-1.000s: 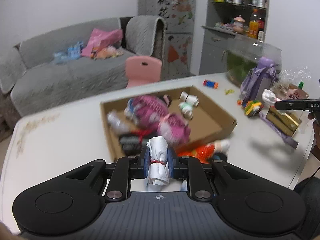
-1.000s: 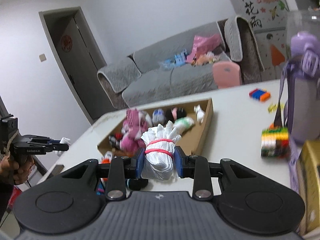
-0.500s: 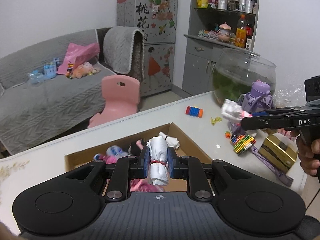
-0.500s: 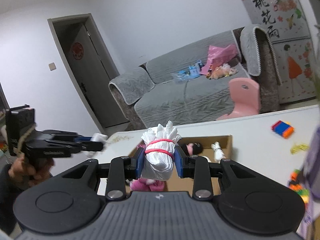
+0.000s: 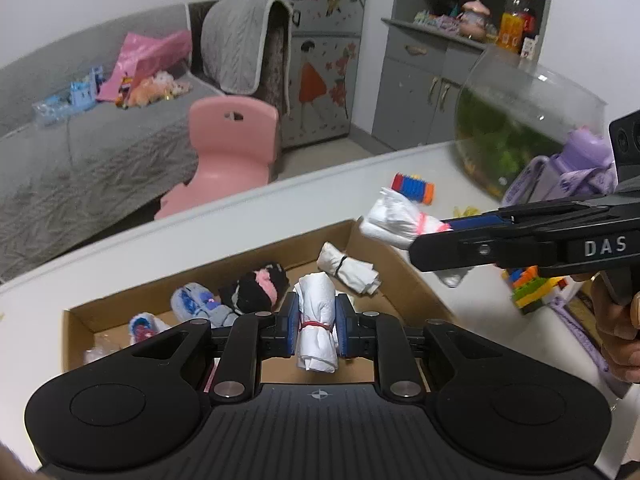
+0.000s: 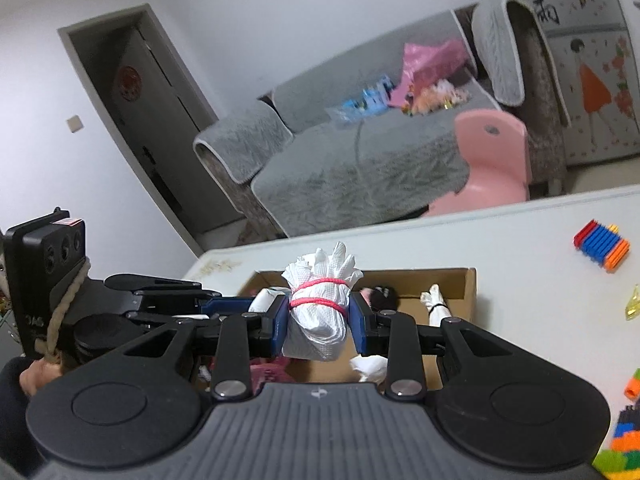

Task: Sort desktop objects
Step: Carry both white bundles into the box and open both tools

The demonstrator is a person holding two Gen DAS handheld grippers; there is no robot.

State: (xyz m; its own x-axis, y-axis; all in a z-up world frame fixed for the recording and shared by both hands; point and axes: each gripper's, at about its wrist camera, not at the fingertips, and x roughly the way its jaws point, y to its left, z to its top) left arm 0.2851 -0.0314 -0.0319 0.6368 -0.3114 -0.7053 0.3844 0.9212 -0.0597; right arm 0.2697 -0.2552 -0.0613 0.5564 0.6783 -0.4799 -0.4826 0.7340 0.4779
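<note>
— At lower centre of the left wrist view: left gripper [image 5: 316, 330], jaws clamped on a white rolled plastic bag bound with a thin red band [image 5: 316, 326], held upright over the open brown cardboard box [image 5: 404, 276]. Probably poised for dropping in with the other soft bundles.

— And toward the right edge of that view?

— Right gripper [image 5: 434, 226], reaching in from the right, jaws shut on a second white crumpled bag tied with a pink band [image 5: 394, 220], just above the box's far right corner. Same destination, judging by the aim.

— Look of that one from its own camera?

— Centre of the right wrist view: puffy, wrinkled, ruffled top fanned above a double pink loop [image 6: 320, 308]. Soft and light, likely to spring slightly on release.

— Already boxed?

— White bundle with black tie [image 5: 348, 268], black-and-pink fuzzy roll [image 5: 256, 288], bluish roll [image 5: 200, 306].
</note>
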